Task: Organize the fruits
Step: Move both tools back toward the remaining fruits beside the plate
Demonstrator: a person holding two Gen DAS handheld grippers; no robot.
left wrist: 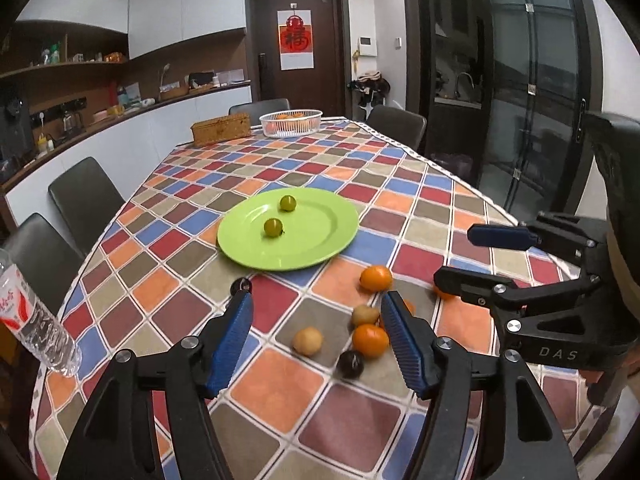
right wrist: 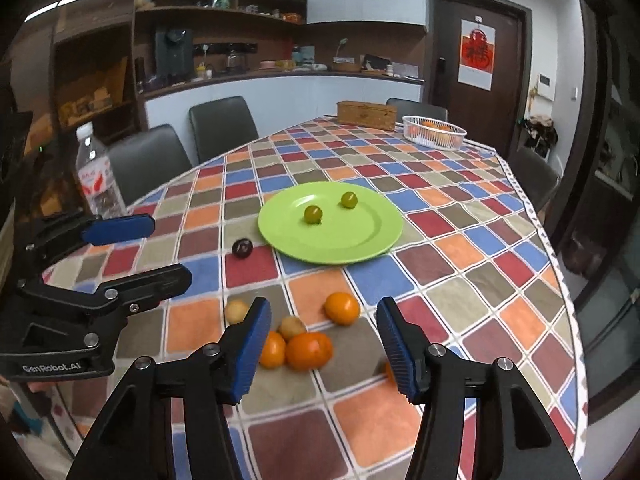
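Two green fruits [left wrist: 273, 227] lie apart on the green plate [left wrist: 320, 240] near the middle of the worktop [left wrist: 420, 200]; this part of the sorting reads as done. The remainder sits loose on the checked cloth in front of the plate: an orange [left wrist: 375, 278] just beyond the plate rim, a second orange [left wrist: 370, 340], two tan fruits [left wrist: 307, 341] and a dark plum [left wrist: 349, 365] in a loose cluster, and another dark plum [right wrist: 242, 248] beside the plate's left edge. One further orange is partly hidden behind each gripper finger. The left hand-held gripper [left wrist: 320, 340] hangs above the cluster with its jaws moderately apart and nothing between the pads. The right hand-held gripper [right wrist: 324, 344] is likewise open and empty over the oranges. A white basket [left wrist: 291, 122] containing oranges stands at the far end, beside a woven box [left wrist: 221, 129]. Judgement: the task is at an early stage, with most of the fruit unsorted; the destination for oranges is probably the basket, but this cannot be confirmed.
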